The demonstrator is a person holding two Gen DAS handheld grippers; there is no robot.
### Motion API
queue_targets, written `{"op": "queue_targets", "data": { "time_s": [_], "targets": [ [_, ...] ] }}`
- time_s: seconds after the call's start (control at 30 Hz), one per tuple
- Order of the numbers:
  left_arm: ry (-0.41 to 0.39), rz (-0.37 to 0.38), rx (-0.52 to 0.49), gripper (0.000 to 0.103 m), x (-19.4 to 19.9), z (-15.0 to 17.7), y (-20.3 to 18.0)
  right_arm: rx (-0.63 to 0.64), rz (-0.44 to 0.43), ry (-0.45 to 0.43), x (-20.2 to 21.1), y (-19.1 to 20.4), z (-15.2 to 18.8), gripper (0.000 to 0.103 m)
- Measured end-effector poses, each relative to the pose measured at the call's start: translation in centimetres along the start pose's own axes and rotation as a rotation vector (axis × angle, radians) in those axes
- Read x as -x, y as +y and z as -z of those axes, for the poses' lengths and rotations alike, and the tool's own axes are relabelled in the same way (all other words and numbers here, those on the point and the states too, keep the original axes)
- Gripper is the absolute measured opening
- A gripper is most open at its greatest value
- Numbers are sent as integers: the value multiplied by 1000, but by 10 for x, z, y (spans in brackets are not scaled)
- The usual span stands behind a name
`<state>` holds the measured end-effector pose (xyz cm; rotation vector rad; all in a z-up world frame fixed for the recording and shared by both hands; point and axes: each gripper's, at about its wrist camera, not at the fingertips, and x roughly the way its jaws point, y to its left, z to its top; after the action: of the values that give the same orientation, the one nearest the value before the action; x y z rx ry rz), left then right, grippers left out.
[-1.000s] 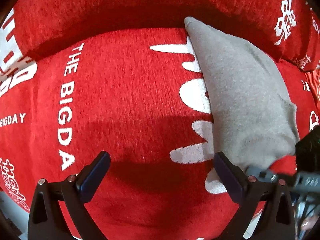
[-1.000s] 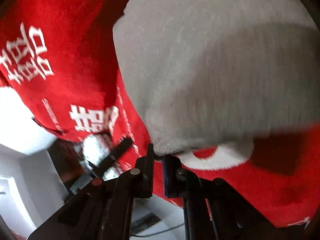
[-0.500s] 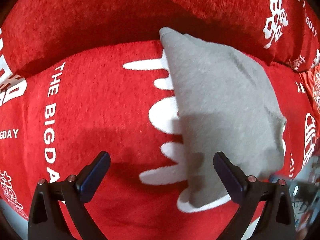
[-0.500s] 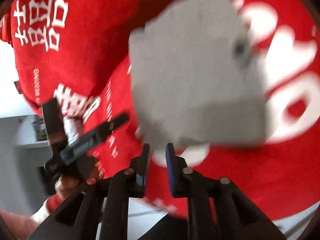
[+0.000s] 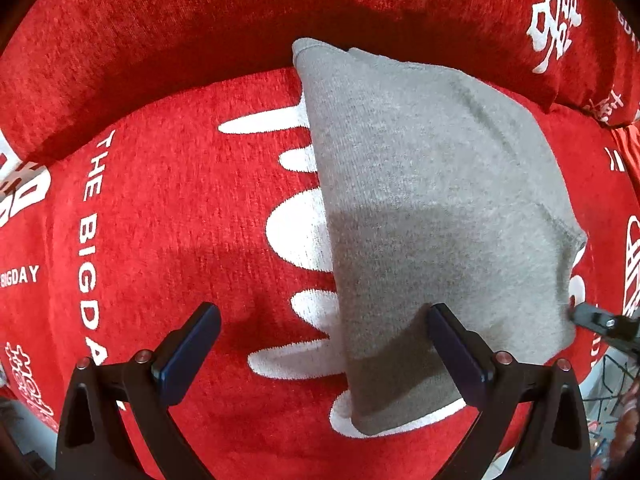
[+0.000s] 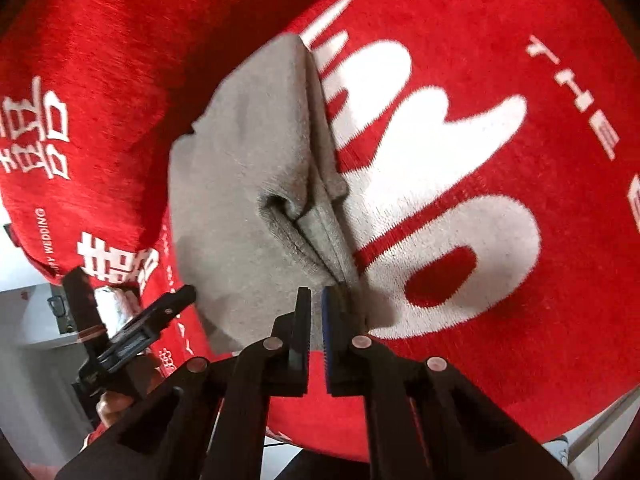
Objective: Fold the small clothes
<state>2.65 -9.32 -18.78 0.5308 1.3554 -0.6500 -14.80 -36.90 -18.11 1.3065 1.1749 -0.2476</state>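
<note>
On red cover (image 5: 168,216): grey garment (image 5: 432,208), folded, layered edges.

red printed sofa cover (image 5: 168,208), grey floor (image 6: 36,384)

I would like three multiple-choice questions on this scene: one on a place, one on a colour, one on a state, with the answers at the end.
1. Where does the grey garment lie?
A. On a wooden floor
B. On the red cover
C. In a basket

2. What colour is the lettering on the cover?
A. White
B. Black
C. Yellow

3. How does the left gripper stand?
A. Shut on the garment
B. Shut on a hanger
C. Open, holding nothing

Answers:
1 B: red fabric surrounds the garment on every side in the left wrist view.
2 A: the words and large shapes are white against the red.
3 C: its two fingers stand wide apart above the cover, and nothing is pressed between them.
</note>
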Motion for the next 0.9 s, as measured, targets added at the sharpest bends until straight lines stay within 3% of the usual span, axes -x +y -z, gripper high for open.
{"op": "queue_targets", "data": {
  "time_s": [0.13, 0.2, 0.27, 0.6, 0.73, 0.83, 0.9],
  "targets": [
    [-1, -23, -15, 103, 2, -3, -5, -1, 7, -17, 5, 2, -12, 10],
    [4, -38, -20, 103, 2, -6, -8, 1, 18, -24, 6, 5, -18, 23],
    [10, -46, -23, 103, 1, -9, -11, 3, 25, -28, 6, 3, -23, 49],
    [9, -53, 16, 103, 7, -16, -10, 18, 31, -17, 2, 3, -43, 54],
    [25, -28, 50, 103, 4, -24, -6, 29, 30, -20, 1, 4, -50, 80],
    [23, -30, 68, 103, 2, -28, -3, 58, 43, -32, 1, 8, -57, 86],
    [24, -36, 69, 103, 2, -32, -1, 83, 56, -34, 0, 11, -62, 103]
  ]
}}
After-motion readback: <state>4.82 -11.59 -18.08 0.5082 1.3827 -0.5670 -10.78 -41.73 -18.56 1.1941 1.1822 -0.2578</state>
